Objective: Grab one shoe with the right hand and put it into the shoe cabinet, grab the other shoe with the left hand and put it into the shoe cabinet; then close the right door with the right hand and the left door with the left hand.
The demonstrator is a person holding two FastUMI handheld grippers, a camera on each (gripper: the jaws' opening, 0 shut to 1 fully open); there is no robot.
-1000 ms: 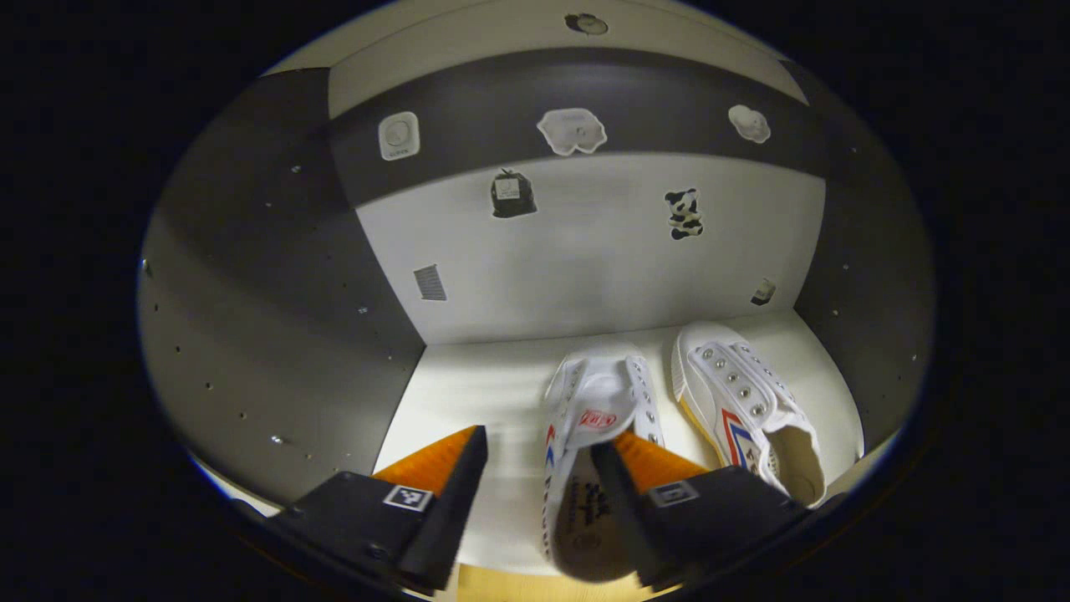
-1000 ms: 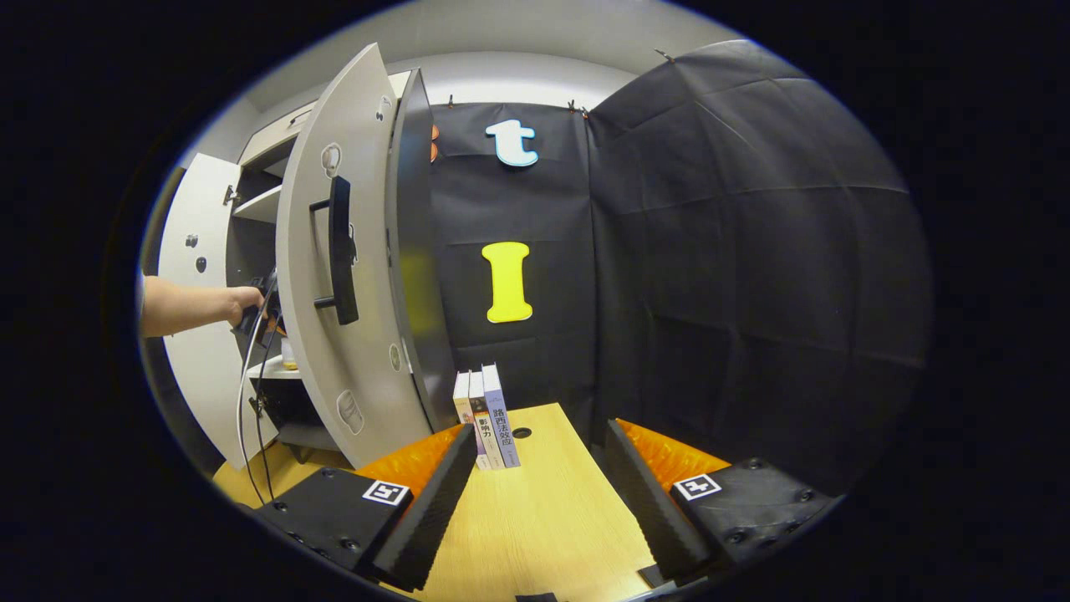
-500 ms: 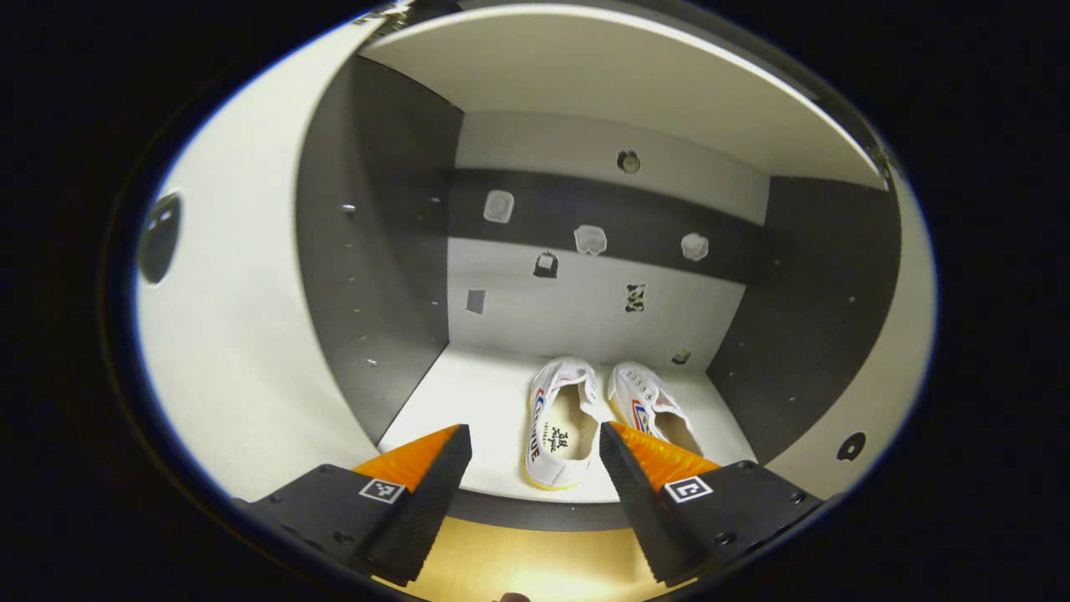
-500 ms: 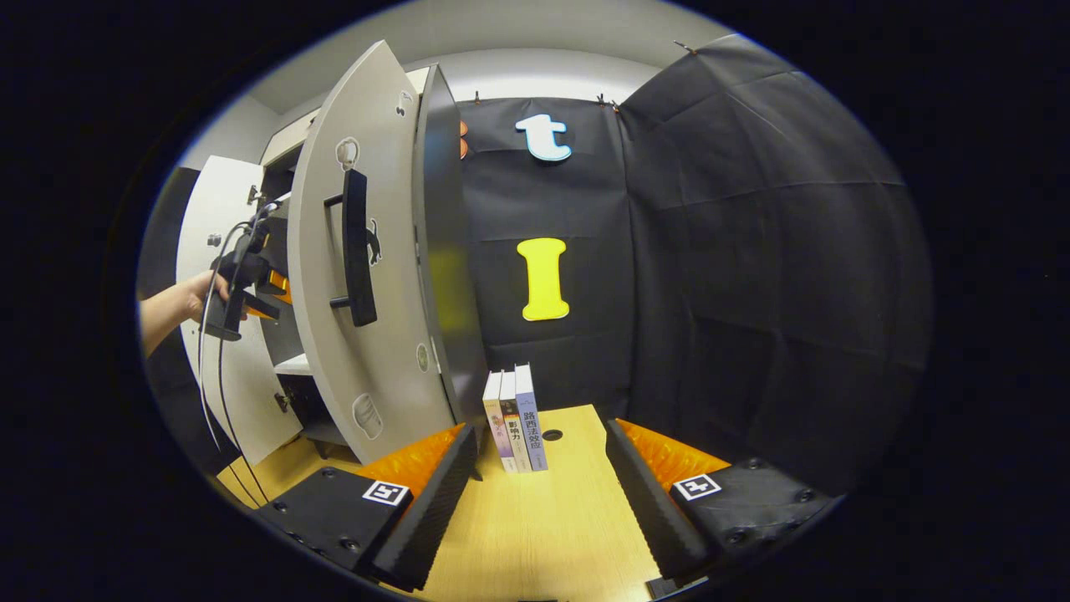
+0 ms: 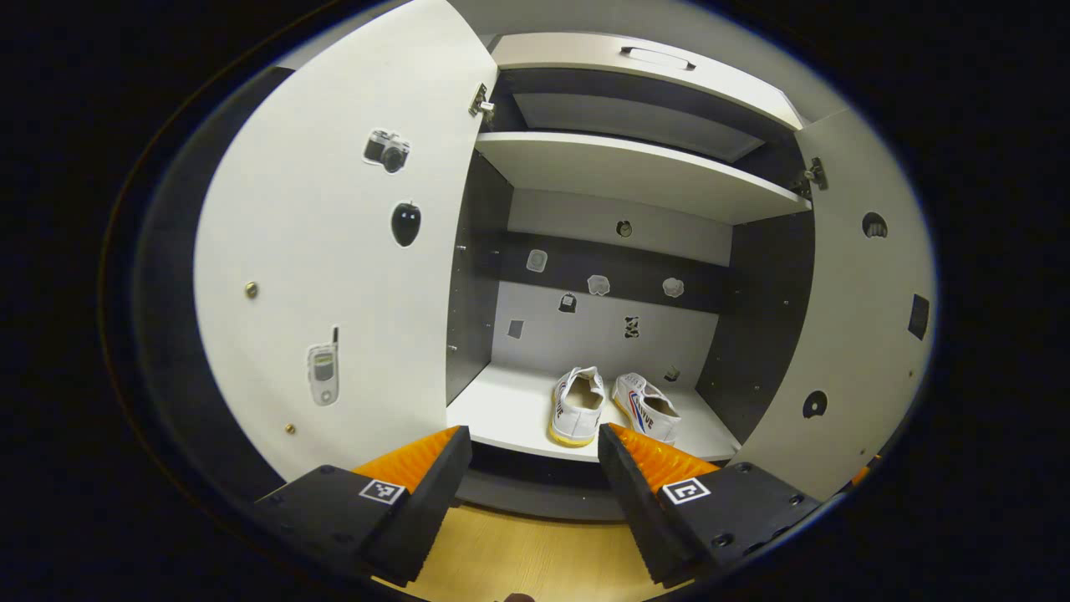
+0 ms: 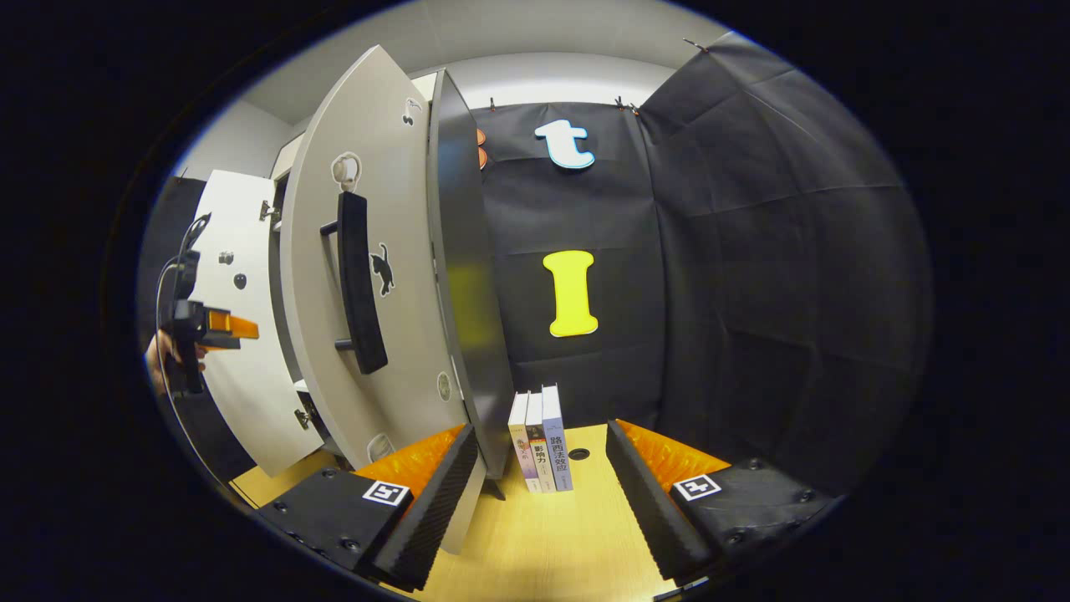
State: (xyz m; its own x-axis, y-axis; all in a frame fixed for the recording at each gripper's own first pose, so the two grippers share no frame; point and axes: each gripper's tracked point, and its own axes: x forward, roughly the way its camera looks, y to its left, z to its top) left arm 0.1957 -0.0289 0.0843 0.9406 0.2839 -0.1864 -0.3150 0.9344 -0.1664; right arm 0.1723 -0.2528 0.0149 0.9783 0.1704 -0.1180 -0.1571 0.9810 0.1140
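Two white canvas shoes, the left shoe and the right shoe, stand side by side on the lower shelf of the shoe cabinet, in the left gripper view. My left gripper hangs open in front of the cabinet, a good way back from the shoes, holding nothing. The left door and the right door both stand open. In the right gripper view my right gripper is open and empty beside the right door, whose dark handle faces me. The left gripper shows far left there, held by a hand.
Three books stand upright on the wooden table just beyond my right gripper. An upper shelf and a drawer front sit above the shoes. Stickers dot the doors and the cabinet's back wall.
My left gripper has let go of the left shoe and pulled back out of the cabinet, so both doors now show. The right gripper has drifted slightly toward the right door.
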